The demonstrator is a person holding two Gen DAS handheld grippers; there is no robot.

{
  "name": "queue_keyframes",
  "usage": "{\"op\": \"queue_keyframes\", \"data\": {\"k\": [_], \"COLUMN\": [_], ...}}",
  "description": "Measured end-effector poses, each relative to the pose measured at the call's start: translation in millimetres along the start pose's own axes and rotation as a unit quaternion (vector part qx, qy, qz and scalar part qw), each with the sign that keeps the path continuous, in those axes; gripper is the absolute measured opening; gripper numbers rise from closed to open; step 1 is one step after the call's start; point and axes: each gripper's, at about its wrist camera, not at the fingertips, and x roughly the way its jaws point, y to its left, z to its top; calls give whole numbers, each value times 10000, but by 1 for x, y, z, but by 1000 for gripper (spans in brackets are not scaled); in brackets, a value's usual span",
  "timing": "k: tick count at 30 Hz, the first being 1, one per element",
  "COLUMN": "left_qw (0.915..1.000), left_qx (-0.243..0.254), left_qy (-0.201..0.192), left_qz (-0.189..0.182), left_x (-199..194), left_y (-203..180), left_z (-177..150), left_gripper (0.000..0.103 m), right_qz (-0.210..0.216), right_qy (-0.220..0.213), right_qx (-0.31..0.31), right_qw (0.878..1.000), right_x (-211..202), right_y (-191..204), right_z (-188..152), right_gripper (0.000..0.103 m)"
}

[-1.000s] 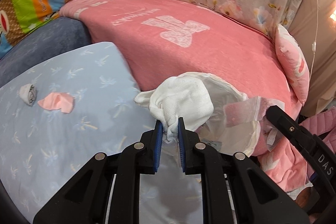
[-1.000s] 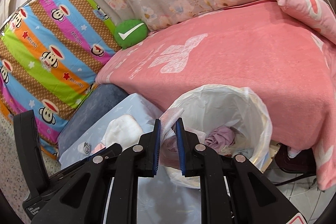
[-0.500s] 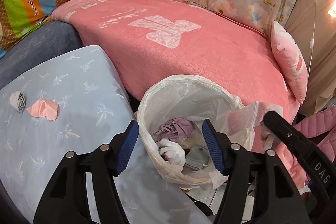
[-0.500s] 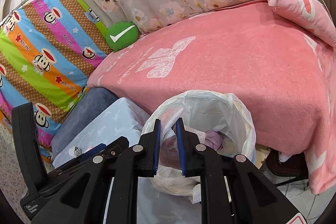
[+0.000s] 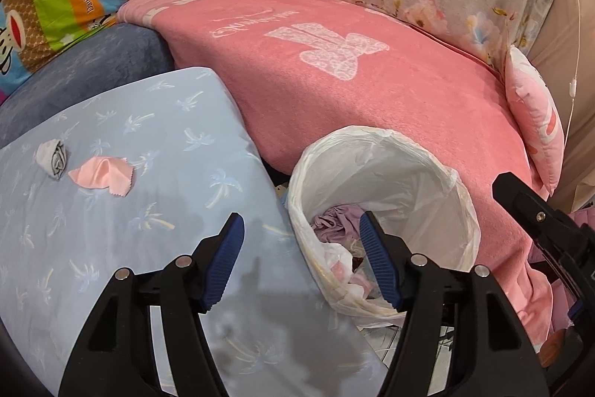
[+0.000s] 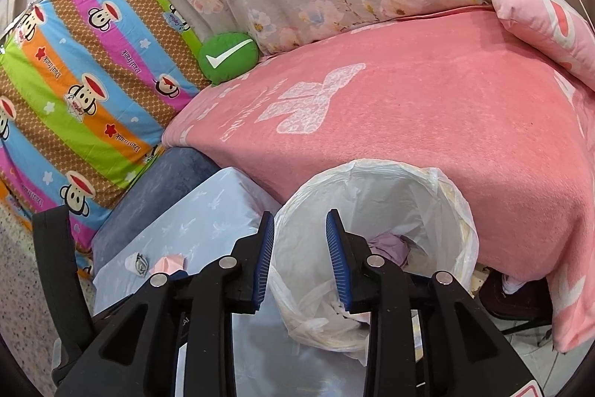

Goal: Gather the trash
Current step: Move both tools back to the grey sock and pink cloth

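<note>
Both grippers hang empty over the lined bin (image 5: 383, 181): the left gripper (image 5: 301, 263) gapes wide, and the right gripper (image 6: 299, 261) has just been opening, nothing between its jaws. Trash sits inside; a pink scrap (image 5: 102, 173) and grey wad (image 5: 54, 157) wait on the blue cushion (image 5: 148, 240).

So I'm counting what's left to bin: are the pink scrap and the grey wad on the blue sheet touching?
Apart. The left wrist view shows a strip of blue sheet between the pink scrap and the grey wad.
</note>
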Motion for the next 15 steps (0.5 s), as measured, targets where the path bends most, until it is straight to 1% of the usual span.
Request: {"op": "queue_keyframes", "data": {"k": [9, 15], "left_qw": [9998, 9992], "left_qx": [-138, -285], "left_qy": [8, 15], "left_qz": [139, 283], "left_x": [-4, -7], "left_y": [18, 36], "left_z": [-6, -11], "left_gripper": [62, 62], "right_qz": [76, 111], "right_qy": [241, 346], "right_qx": [-221, -349], "right_qw": [9994, 9987], "right_x": [11, 15], "right_y": [19, 35], "right_z": [-12, -21], "right_gripper": [30, 33]}}
